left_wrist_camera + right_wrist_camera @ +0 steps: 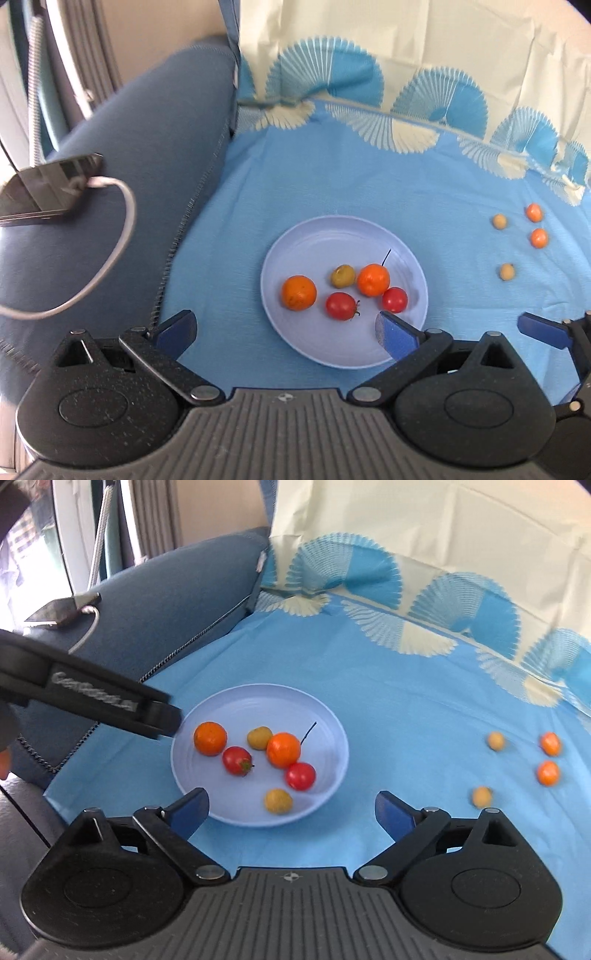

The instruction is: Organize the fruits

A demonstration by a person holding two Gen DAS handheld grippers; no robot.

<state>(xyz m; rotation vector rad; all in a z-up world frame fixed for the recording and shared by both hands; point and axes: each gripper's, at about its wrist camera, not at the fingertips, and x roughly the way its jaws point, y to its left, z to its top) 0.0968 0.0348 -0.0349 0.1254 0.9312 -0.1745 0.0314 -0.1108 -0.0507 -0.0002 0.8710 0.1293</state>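
— The right gripper hangs over the near rim of the plate, jaws spread wide, nothing between them. The left gripper is the same: wide apart, empty, low over its side of the plate.

— So where are the fruits?

— Six on the plate: two oranges, one at and one at, two red tomatoes, and two yellow-green ones, one right by the rim. Four more lie loose on the blue cloth, well apart to the right: two small orange ones and two pale ones.

— Why bunch them on the plate?

— I'd guess it's the collecting spot; the rim keeps round things from rolling off. The loose four sit on the right gripper's side, so I'd expect that one to fetch them.

— And the left?

— Probably just keeping out of the way. There's a phone on a cable on the sofa beside it.
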